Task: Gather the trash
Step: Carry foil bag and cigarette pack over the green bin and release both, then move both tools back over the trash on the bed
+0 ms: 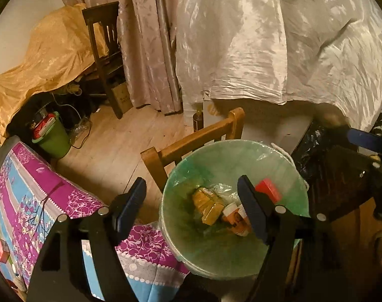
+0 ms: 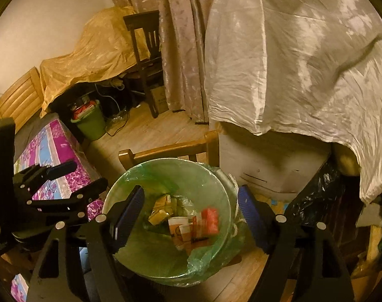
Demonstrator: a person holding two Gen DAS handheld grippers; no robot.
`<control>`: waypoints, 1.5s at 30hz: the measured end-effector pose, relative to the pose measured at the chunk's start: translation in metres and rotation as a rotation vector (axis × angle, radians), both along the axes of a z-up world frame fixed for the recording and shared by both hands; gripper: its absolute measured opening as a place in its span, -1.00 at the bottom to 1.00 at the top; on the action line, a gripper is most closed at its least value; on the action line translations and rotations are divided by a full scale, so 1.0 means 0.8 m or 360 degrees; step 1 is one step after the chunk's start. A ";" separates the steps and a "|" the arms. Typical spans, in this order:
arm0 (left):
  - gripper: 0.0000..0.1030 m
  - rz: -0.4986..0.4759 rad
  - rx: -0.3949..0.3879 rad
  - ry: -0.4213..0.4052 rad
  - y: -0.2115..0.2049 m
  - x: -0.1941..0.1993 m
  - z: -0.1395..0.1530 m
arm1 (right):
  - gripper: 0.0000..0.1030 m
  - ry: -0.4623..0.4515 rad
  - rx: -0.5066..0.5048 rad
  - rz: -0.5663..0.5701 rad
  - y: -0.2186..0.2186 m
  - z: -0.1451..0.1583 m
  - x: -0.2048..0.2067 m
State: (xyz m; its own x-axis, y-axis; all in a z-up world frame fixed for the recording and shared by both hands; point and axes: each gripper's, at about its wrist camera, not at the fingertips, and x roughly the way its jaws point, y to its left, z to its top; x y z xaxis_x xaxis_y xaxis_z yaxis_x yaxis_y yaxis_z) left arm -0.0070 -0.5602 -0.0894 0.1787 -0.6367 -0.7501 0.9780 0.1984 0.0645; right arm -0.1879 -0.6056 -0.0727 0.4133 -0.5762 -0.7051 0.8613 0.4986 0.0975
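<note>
Both the left gripper (image 1: 191, 196) and right gripper (image 2: 191, 206) hang open and empty over the bin (image 2: 140, 176); the trash (image 2: 186, 221) lies inside. Its loose liner (image 2: 203, 256) could snag a finger on withdrawal.

A wooden chair (image 2: 165, 151) stands behind the bin, a dark chair (image 2: 145, 58) by the patterned curtain (image 2: 183, 45). A yellow cloth (image 1: 50, 58) and a white sheet (image 1: 291, 37) drape furniture; a purple flowered cloth (image 1: 35, 201) lies left
</note>
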 end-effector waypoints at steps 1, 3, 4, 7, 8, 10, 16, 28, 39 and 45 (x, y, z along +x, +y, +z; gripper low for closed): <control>0.39 0.0008 0.0000 -0.0011 0.001 0.000 -0.001 | 0.51 -0.0002 0.0004 -0.0001 -0.001 -0.001 -0.001; 0.39 0.0035 -0.0004 -0.0022 0.008 0.000 -0.004 | 0.50 -0.0024 0.0004 -0.0011 -0.002 -0.002 -0.005; 0.39 0.0062 -0.0008 -0.0032 0.014 0.002 -0.005 | 0.50 -0.0054 0.0004 -0.0020 -0.001 -0.001 -0.007; 0.44 0.0156 -0.0040 -0.0095 0.038 0.013 -0.008 | 0.51 -0.0138 -0.0002 -0.0014 0.004 -0.001 -0.009; 0.45 0.0212 -0.0052 -0.0119 0.052 0.021 -0.010 | 0.51 -0.0154 -0.0008 -0.0010 0.007 -0.001 -0.007; 0.48 0.0298 -0.0078 -0.0141 0.078 0.037 -0.013 | 0.51 -0.0177 -0.0040 -0.0001 0.015 -0.001 -0.002; 0.49 0.0614 -0.0098 -0.0187 0.183 0.097 -0.030 | 0.51 -0.0174 -0.0173 0.0145 0.064 -0.005 0.042; 0.49 0.1199 -0.0014 -0.0359 0.428 0.169 -0.047 | 0.51 -0.0071 -0.0233 0.0758 0.225 -0.033 0.209; 0.49 0.1503 0.0067 -0.0200 0.676 0.193 -0.081 | 0.51 -0.0025 -0.0108 0.1514 0.402 -0.057 0.376; 0.49 0.1795 0.0007 -0.0025 0.778 0.188 -0.101 | 0.46 -0.0050 -0.0106 0.2078 0.534 -0.067 0.503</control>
